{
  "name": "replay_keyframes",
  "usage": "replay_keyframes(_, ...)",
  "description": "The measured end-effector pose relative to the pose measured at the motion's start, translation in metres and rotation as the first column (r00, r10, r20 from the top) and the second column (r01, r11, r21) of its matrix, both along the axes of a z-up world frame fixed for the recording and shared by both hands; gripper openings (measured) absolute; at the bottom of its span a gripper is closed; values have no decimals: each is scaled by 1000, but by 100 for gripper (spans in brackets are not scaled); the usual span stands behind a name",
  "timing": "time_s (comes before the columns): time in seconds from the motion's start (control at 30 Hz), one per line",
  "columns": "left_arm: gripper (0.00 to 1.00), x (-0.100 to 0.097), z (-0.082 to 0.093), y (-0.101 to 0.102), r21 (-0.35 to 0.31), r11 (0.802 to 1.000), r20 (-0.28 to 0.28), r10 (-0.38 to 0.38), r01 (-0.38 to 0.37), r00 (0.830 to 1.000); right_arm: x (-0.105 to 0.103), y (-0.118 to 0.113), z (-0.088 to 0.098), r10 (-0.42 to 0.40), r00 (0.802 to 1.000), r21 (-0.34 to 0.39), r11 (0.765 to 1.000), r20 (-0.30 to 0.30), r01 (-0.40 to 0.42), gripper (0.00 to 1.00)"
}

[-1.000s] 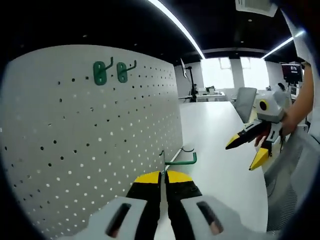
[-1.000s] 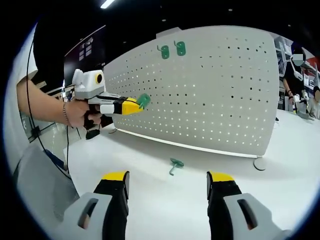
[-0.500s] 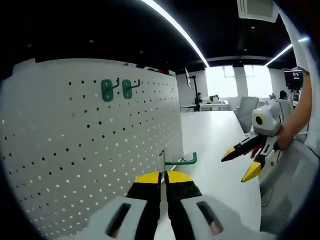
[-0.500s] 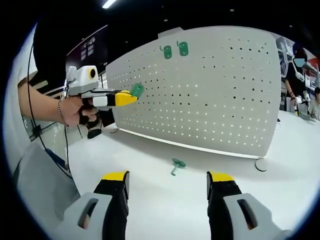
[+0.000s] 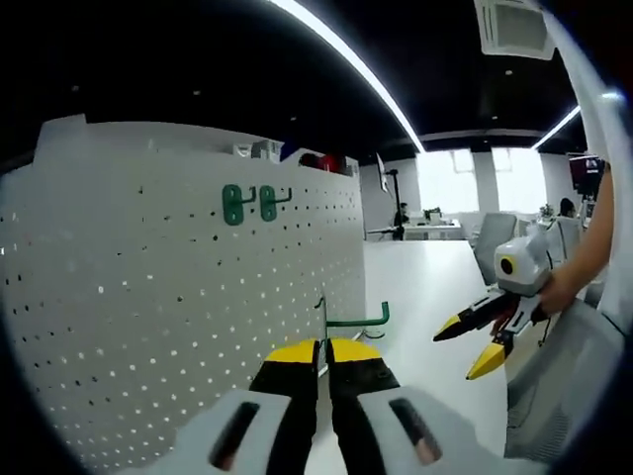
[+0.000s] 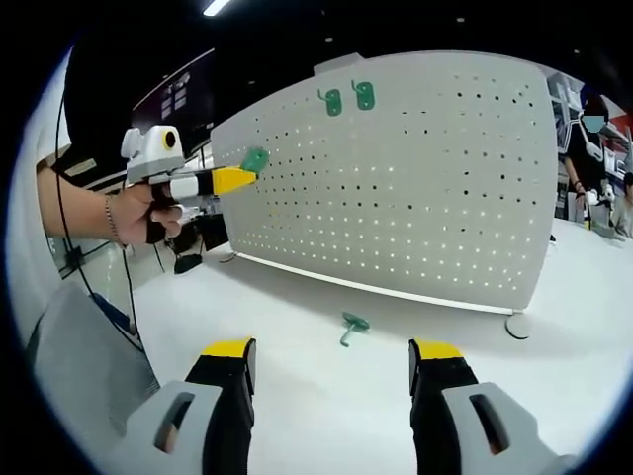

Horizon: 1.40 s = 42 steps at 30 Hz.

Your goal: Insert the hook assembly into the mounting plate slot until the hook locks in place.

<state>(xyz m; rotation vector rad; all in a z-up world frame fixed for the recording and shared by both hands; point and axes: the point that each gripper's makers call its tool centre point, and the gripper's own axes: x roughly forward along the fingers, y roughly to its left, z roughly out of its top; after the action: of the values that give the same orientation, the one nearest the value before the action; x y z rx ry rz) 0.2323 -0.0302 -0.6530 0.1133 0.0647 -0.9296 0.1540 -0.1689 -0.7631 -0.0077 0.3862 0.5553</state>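
Left gripper view: white table [image 5: 435,297] runs ahead and to the right of the left tongs [image 5: 323,348]; on it stands an upright white pegboard [image 5: 178,297], ahead and to the left of those tongs, dotted with small holes; two green hooks [image 5: 247,203] are already seated side by side high on the board, well above the tong tips; the left tongs have their yellow-tipped jaws pressed together, clenched on a green hook [image 5: 356,319]; its flat backplate rises just above the tips and its arm reaches right, ending in an upturned tip; held hook is near the board's right edge, whether touching cannot be told; right tongs [image 5: 480,341] sit off to the right, in a person's hand, jaws spread apart with nothing between them.

Right gripper view: pegboard [image 6: 415,178] stands across the table [image 6: 297,396], ahead of the right tongs [image 6: 331,346]; seated hook pair [image 6: 348,98] is near its top edge; the right tongs are released, jaws wide apart and bare; a spare green hook [image 6: 352,327] lies flat on the table ahead of them, between the tips and the board's foot, apart from both; left tongs [image 6: 245,170] show at upper left, held in a hand [image 6: 148,213], the green hook [image 6: 256,160] pinched at their tip, just beside the board's left end.
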Motion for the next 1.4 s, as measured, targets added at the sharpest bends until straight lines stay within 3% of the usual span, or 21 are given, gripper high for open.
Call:
replay_keyframes(0.37,3,-3,19,7,-57,998,19,34,-33,999,0,-1,0,-6,1000,2,1000,-2,6,60)
replay_keyframes(0.87,3,-7,14,6,-41,999,18,33,-32,999,2,-3,3,-17,1000,17,1000,6,17,60)
replay_keyframes(0.97,3,-7,14,5,-44,999,11,31,-31,999,4,-1,17,-21,998,71,997,56,17,61)
replay_keyframes(1.1,3,-7,13,6,-40,999,13,33,-32,999,5,6,51,-18,984,184,983,176,-15,62)
replay_keyframes(1.4,3,-7,11,8,-30,999,8,40,-40,999,-5,26,80,30,966,250,963,257,-96,63)
